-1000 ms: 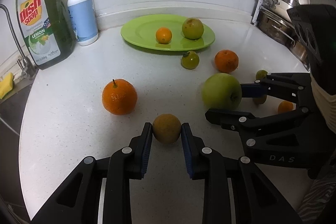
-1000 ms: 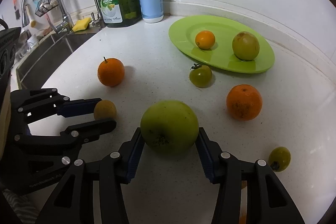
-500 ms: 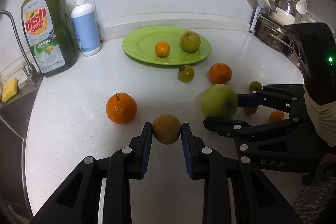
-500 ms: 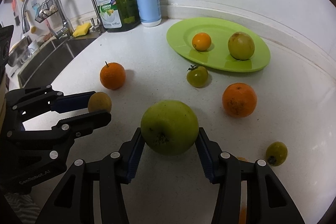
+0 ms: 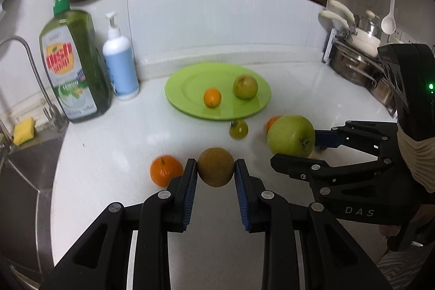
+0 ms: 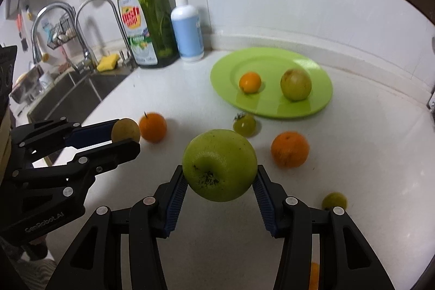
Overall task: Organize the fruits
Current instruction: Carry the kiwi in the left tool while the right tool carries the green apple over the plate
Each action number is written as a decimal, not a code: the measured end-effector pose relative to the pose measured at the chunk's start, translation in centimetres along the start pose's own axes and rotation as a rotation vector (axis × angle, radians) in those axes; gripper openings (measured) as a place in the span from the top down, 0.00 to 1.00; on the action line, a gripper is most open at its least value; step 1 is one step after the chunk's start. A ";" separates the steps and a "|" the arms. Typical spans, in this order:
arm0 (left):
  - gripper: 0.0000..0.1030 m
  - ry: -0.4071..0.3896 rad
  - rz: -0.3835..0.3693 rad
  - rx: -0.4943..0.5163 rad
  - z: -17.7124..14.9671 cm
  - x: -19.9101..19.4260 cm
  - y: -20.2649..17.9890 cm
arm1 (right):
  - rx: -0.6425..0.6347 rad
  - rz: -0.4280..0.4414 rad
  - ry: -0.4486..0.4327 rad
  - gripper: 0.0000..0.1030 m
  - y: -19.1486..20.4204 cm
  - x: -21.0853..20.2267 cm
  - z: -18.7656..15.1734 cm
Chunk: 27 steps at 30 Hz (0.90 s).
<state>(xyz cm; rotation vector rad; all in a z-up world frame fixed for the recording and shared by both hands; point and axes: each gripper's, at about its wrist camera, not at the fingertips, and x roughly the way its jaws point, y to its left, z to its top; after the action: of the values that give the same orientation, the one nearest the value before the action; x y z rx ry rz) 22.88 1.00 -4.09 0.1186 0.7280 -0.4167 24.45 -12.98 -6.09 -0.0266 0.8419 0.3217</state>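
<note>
Transport phase of a two-handed fruit pickup. The left gripper (image 5: 215, 171) is clenched on a small brown fruit (image 5: 215, 166), which sits squarely between the blue pads (image 5: 190, 189); the right gripper (image 6: 219, 181) grasps a large green apple (image 6: 219, 164) with its jaws spread wide around the widest part of the fruit. Both fruits appear lifted clear of the white counter (image 5: 114, 154). The green plate (image 6: 320, 97) lies ahead near the back wall and carries a small orange (image 6: 249, 82) and a yellow-green fruit (image 6: 295, 83); its near and left portions are bare. Loose on the counter are a stemmed orange (image 6: 152, 126), a green tomato (image 6: 244, 124), a second orange (image 6: 289, 149) and a small green fruit (image 6: 334, 200).

To do the step well, each load should probably travel high enough to pass over the tomato and the second orange, which lie on the direct line to the plate. The apple is best lowered onto the bare near portion and the brown fruit onto the left portion, each set down until it touches before the jaws part, since round fruit dropped on a shallow plate is likely to roll and knock its neighbours. Staggering the two arrivals would keep the grippers, now side by side, from colliding.
</note>
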 end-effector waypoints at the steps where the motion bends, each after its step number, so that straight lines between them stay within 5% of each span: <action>1: 0.73 -0.008 0.001 -0.001 0.4 -0.2 0.0 | 0.001 -0.001 -0.011 0.51 -0.1 -0.4 0.3; 14: 0.73 -0.089 0.002 -0.010 5.9 0.1 0.5 | -0.002 -0.026 -0.125 0.51 -1.8 -2.6 4.9; 27: 0.73 -0.103 0.013 0.004 11.6 4.0 1.9 | 0.023 -0.055 -0.125 0.51 -5.6 -0.2 10.2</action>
<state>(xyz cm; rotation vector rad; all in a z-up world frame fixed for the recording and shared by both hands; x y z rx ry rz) 33.56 -1.50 1.79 0.1050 0.6246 -0.4092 33.44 -16.87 0.31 -0.0081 0.7196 0.2595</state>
